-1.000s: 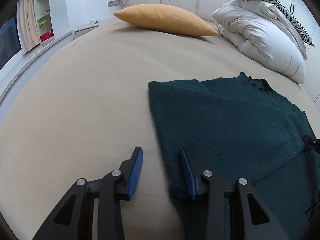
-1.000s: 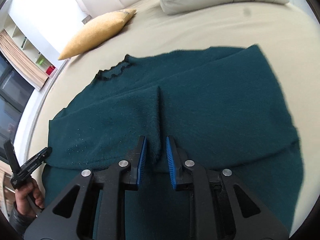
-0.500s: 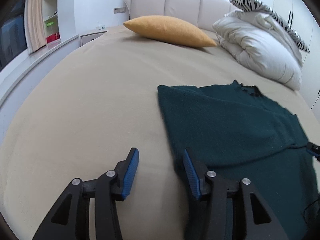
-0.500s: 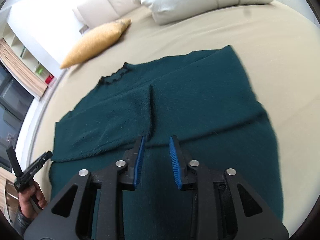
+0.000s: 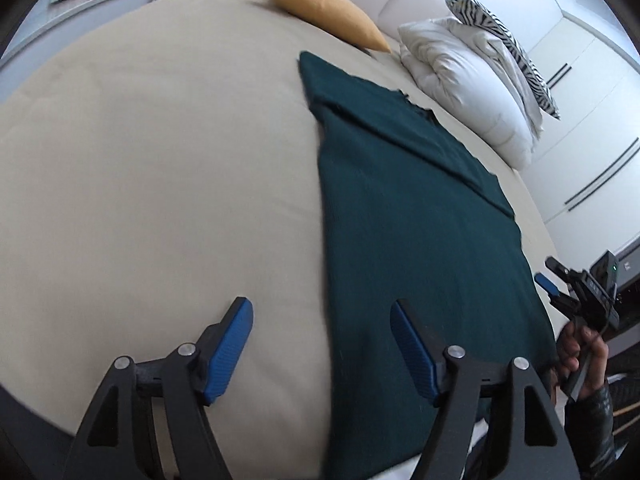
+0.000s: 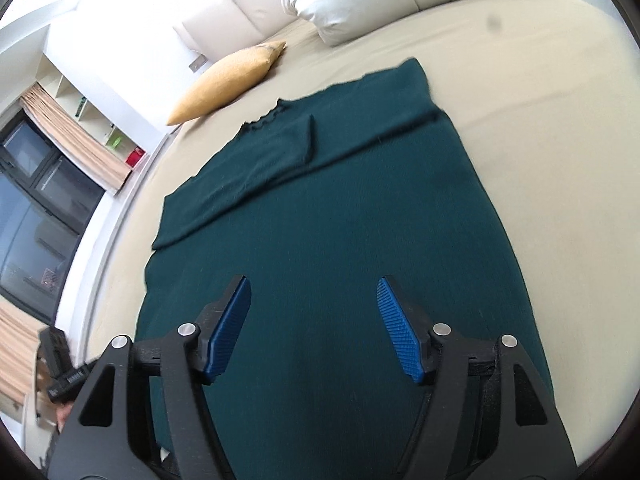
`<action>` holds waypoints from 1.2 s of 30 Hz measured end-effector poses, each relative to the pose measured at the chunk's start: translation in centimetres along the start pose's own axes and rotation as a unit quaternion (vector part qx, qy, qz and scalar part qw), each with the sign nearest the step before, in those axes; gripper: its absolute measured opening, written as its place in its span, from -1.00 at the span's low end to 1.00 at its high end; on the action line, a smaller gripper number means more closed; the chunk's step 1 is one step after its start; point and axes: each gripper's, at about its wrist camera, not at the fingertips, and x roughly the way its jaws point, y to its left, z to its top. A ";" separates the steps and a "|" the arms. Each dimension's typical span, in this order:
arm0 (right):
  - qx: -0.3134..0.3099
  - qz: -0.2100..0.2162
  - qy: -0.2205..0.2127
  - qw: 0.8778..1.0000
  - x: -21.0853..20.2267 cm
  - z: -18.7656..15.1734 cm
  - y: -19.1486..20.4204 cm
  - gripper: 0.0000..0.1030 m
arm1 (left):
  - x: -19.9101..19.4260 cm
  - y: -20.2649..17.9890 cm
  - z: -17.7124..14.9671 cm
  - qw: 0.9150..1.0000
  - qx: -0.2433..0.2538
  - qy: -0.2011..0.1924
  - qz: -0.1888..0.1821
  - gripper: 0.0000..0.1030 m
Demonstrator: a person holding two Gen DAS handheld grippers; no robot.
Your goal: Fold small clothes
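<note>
A wide bed under a plain beige sheet fills both views, with a padded headboard, a mustard cushion and a white duvet heaped well beyond the tongs. The dark green sweater lies flat on the sheet, its long axis running away from both tongs toward the headboard; the neckline sits at the far end and the hem at the near end, at the bed's near edge. The left tongs straddle the sweater's left edge, so the left finger hangs over bare sheet and the right finger over cloth. The right tongs hang over the sweater's near half, cloth on every side of them, so the hem looks within reach of both; in the left view they show only small and partly hidden by the sweater's right edge. Both tongs have just been spreading and now stand released, with nothing pinched between the pads. The cloth is a thick, fuzzy knit; both sleeves look already folded in across the upper part, one overlapping edge crossing as a diagonal ridge, which leaves a long, roughly rectangular shape. The next fold probably means taking the near hem at its two corners and carrying it toward the neckline.
</note>
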 end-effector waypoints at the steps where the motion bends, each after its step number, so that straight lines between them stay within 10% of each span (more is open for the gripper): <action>1: 0.005 0.008 0.002 1.000 -0.4 -0.4 -0.4 0.25 | -0.3 -0.1 -0.6 1.000 0.002 0.004 -0.004 0.42; 11: 0.051 0.042 0.000 0.998 -5.7 -3.6 -4.0 0.25 | 0.0 -0.9 -3.7 0.994 -0.011 0.084 -0.074 0.37; 17: 0.062 0.023 0.007 0.998 -8.3 -4.7 -5.9 0.24 | 0.7 -0.2 -3.7 0.991 -0.045 0.098 -0.079 -0.47; 30: 0.106 -0.033 0.056 0.992 -12.8 -7.8 -12.3 0.23 | 0.8 -0.4 -4.0 0.992 -0.030 0.098 -0.072 -0.85; 36: 0.074 -0.043 0.095 0.992 -11.4 -8.5 -11.6 -0.18 | 0.2 -0.5 -4.1 0.994 -0.018 0.091 -0.064 -0.87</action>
